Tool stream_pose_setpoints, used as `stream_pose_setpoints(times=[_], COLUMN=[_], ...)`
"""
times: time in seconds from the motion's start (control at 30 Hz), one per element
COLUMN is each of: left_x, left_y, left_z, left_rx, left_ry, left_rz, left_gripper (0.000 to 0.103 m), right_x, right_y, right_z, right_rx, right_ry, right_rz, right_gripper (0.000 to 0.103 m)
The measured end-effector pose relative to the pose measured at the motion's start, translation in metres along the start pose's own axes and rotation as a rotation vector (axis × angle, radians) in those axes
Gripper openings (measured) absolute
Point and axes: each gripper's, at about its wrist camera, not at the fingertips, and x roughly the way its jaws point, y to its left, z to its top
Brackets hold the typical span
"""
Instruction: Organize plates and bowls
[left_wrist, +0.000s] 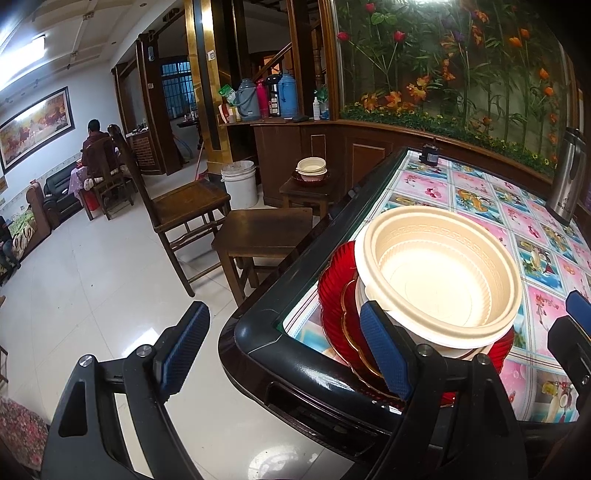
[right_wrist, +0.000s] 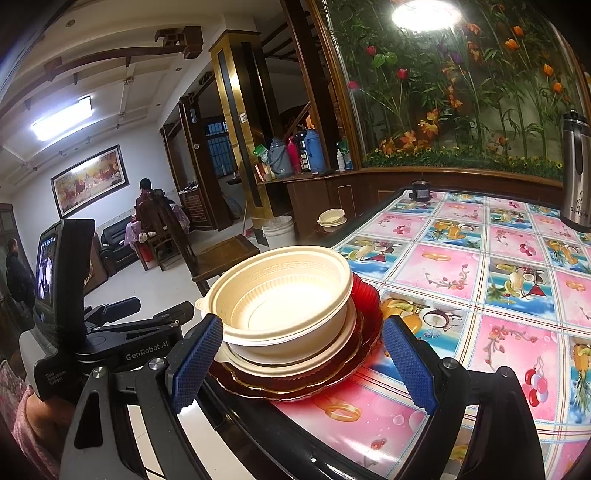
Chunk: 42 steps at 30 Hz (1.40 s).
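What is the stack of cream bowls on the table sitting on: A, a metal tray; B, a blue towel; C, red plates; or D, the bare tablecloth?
C: the cream bowls rest nested on red plates with gold-edged rims, near the table corner.

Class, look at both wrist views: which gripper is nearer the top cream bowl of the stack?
Right. The right gripper has its open jaws on either side of the cream bowl. The left gripper sits off its left side, open mostly over the floor.
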Motion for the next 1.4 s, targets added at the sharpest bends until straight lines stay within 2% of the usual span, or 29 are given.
stream_pose_setpoints(times=[1.4], left_x=[0.013], left_y=[0.005], left_z=[-0.004], left_rx=[0.010], left_ry=[0.044], left_rz=[0.010], left_gripper=[0.084], right_x=[0.006], right_y=[0.001], right_z=[-0.001], right_rx=[-0.003], right_ry=[0.017], right_rz=[0.007], right_gripper=[0.090])
